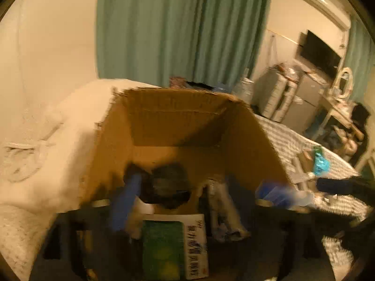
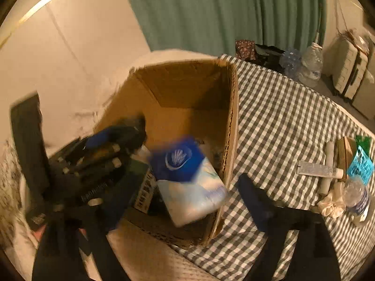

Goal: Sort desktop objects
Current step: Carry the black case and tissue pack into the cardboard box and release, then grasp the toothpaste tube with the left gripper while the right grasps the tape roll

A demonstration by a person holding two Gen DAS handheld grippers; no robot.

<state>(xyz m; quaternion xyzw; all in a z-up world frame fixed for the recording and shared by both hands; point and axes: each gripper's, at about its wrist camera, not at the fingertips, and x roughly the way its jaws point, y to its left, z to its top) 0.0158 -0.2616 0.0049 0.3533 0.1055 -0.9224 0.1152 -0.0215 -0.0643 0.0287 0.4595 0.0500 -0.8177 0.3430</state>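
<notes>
A: How does the left hand-held gripper (image 1: 173,201) stand?

B: Its two blue-tipped fingers (image 1: 124,201) are spread apart over the open cardboard box (image 1: 175,121). Nothing is pinched between them. A green-and-white carton (image 1: 173,245) lies in the box just below and between the fingers, beside a dark round lump too blurred to name.

A: And the right hand-held gripper (image 2: 187,199)?

B: Also wide open. One finger hangs at the box's near edge, the other finger (image 2: 255,199) is outside the box over the checked cloth (image 2: 281,117). A blue-and-white soft pack (image 2: 187,178) sits between them, inside the box against its right wall. It is motion-blurred, and I cannot tell whether either finger touches it; the jaws are not closed on it.

A: What else is in the box?

B: From the right wrist view the other gripper's dark body reaches in from the left, over the green carton, which lies just beside the blue pack.

A: Where does the box sit?

B: At the left end of the bench, on the edge of the checked cloth, with a pale fleecy blanket (image 1: 46,140) beside it.

A: Anything left on the cloth?

B: Well apart from the box, at the right: a white tube (image 2: 318,169), a teal packet (image 2: 359,167), a small clear bottle (image 2: 356,196) and a crumpled cream thing touching it. Green curtains (image 2: 222,11) hang behind.
</notes>
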